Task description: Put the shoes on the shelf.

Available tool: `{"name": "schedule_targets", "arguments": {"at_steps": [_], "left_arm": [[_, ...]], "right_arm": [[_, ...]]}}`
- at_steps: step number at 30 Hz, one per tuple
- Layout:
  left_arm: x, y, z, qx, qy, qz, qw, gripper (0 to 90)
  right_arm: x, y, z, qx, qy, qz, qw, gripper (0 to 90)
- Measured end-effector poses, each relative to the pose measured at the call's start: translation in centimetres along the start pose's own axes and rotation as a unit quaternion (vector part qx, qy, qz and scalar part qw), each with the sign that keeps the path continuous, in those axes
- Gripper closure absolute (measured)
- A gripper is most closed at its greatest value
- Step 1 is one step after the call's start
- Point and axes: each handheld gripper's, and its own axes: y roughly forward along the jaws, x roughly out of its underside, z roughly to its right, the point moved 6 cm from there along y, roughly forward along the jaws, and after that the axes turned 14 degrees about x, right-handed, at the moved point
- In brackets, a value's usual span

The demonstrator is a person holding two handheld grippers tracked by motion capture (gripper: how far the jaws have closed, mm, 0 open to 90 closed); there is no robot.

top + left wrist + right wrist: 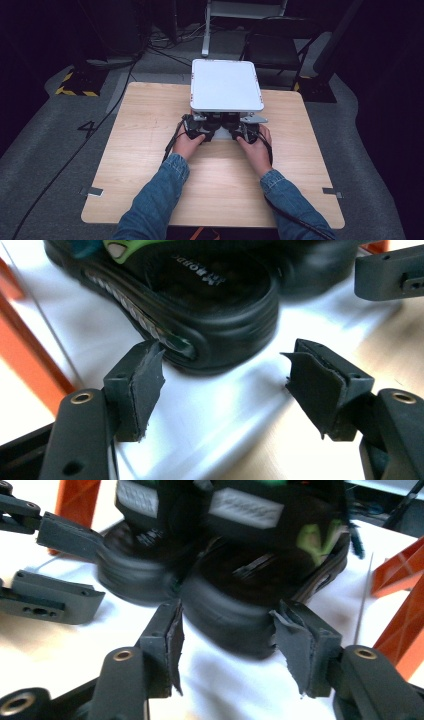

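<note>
Two black sandals lie side by side on the lower white shelf of a small rack, under its white top board (pixel 226 84). The left sandal's (pixel 200 305) heel sits just beyond the left gripper (pixel 225 382), whose jaws stand apart with nothing pressed between them. The right sandal's (pixel 235 605) heel lies between the right gripper's (pixel 225 640) spread jaws; whether they pinch it is unclear.

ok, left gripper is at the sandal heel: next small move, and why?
Probably nudge the left gripper forward and slightly toward its left jaw, then close. Its jaws stand open, and the black sandal heel lies just ahead, off toward the left pad rather than between them. The right gripper already brackets the other sandal heel.
</note>
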Motion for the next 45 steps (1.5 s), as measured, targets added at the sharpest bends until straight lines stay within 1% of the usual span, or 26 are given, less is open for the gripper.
{"name": "schedule_targets", "arguments": {"at_steps": [2, 4, 6, 11, 14, 16, 17, 20, 21, 22, 23, 24, 25, 26, 28, 29, 31, 34, 35, 37, 38, 39, 40, 42, 43, 45], "left_arm": [[0.9, -0.7, 1.1, -0.002, -0.002, 0.009, 0.9999, 28.1], [1.4, -1.5, 2.2, 0.003, -0.001, 0.024, 0.9997, 27.4], [1.5, -2.5, 3.3, 0.003, 0.015, 0.032, 0.9994, 27.4], [0.5, -5.9, 6.6, 0.009, 0.034, 0.065, 0.9973, 26.3], [0.0, -8.8, 8.7, 0.007, 0.053, 0.078, 0.9956, 23.9], [0.2, -10.1, 9.3, 0.01, 0.049, 0.079, 0.9956, 22.4], [0.3, -11.0, 9.5, 0.012, 0.04, 0.081, 0.9958, 22.0], [0.9, -13.0, 9.2, 0.01, 0.025, 0.082, 0.9963, 21.3], [1.2, -13.6, 9.1, 0.007, 0.023, 0.076, 0.9968, 21.1], [1.5, -14.2, 8.9, 0.003, 0.023, 0.069, 0.9973, 20.5], [1.9, -14.9, 8.7, 0.001, 0.031, 0.055, 0.998, 19.8], [2.2, -15.5, 8.6, 0.001, 0.033, 0.043, 0.9985, 19.8], [2.5, -16.3, 8.5, 0.0, 0.037, 0.038, 0.9986, 21.1], [2.9, -17.0, 8.3, -0.005, 0.036, 0.036, 0.9987, 21.5], [3.8, -18.1, 7.8, -0.016, 0.03, 0.021, 0.9992, 19.3], [4.3, -18.6, 7.4, -0.024, 0.029, 0.013, 0.9992, 18.7], [5.1, -19.2, 6.7, -0.031, 0.015, 0.009, 0.9994, 18.1], [6.2, -20.5, 5.0, -0.042, 0.008, -0.018, 0.9989, 17.4], [6.4, -20.9, 4.6, -0.047, 0.007, -0.02, 0.9987, 17.3], [7.1, -21.6, 3.6, -0.051, -0.012, -0.023, 0.9983, 16.9], [7.4, -21.7, 3.2, -0.05, -0.024, -0.021, 0.9983, 16.8], [7.6, -21.8, 2.9, -0.049, -0.028, -0.02, 0.9982, 16.7], [7.9, -21.8, 2.5, -0.05, -0.038, -0.019, 0.9978, 16.6], [9.0, -21.7, 1.6, -0.053, -0.053, -0.033, 0.9966, 16.6], [9.5, -21.6, 1.3, -0.056, -0.06, -0.042, 0.9957, 16.4], [10.3, -21.4, 0.6, -0.061, -0.066, -0.058, 0.9943, 16.4]], "right_arm": [[0.2, -1.0, -0.2, -0.005, 0.007, 0.003, 1.0, 42.8], [0.2, -2.2, -0.3, -0.015, 0.018, 0.012, 0.9997, 41.6], [0.1, -3.5, -0.2, -0.021, 0.021, 0.018, 0.9994, 40.6], [-1.0, -7.2, 0.5, -0.026, 0.027, 0.038, 0.9985, 38.5], [-1.7, -9.3, 0.8, -0.04, 0.038, 0.047, 0.9974, 36.9], [-2.0, -10.8, 1.2, -0.047, 0.037, 0.052, 0.9969, 34.7], [-2.1, -11.3, 1.3, -0.048, 0.038, 0.053, 0.9967, 34.6], [-2.0, -13.3, 2.3, -0.054, 0.041, 0.058, 0.996, 32.8], [-1.8, -13.9, 2.7, -0.058, 0.046, 0.056, 0.9957, 32.7], [-1.8, -14.5, 3.0, -0.065, 0.056, 0.052, 0.995, 32.8], [-1.8, -15.0, 3.4, -0.074, 0.06, 0.049, 0.9943, 32.6], [-2.0, -15.6, 3.9, -0.082, 0.058, 0.046, 0.9939, 31.7], [-2.2, -16.3, 4.5, -0.084, 0.056, 0.047, 0.9937, 30.6], [-2.3, -17.0, 5.2, -0.079, 0.062, 0.049, 0.9937, 30.4], [-2.4, -18.1, 6.9, -0.065, 0.073, 0.063, 0.9932, 30.5], [-2.3, -18.4, 7.7, -0.06, 0.08, 0.065, 0.9929, 30.4], [-1.8, -19.0, 9.0, -0.053, 0.092, 0.058, 0.9927, 30.4], [-1.0, -19.8, 10.5, -0.058, 0.094, 0.041, 0.9931, 30.1], [-0.6, -20.0, 10.9, -0.06, 0.087, 0.033, 0.9939, 28.8], [0.3, -20.2, 11.5, -0.061, 0.066, 0.011, 0.9959, 23.7], [0.8, -20.2, 11.8, -0.061, 0.061, 0.002, 0.9962, 20.8], [1.3, -20.2, 12.0, -0.064, 0.057, -0.007, 0.9963, 18.8], [1.6, -20.1, 12.1, -0.066, 0.055, -0.012, 0.9962, 17.9], [2.6, -20.0, 12.3, -0.067, 0.039, -0.029, 0.9966, 17.9], [2.9, -20.0, 12.4, -0.068, 0.025, -0.029, 0.9969, 17.9], [3.4, -20.0, 12.3, -0.075, 0.014, -0.035, 0.9965, 17.9]]}}
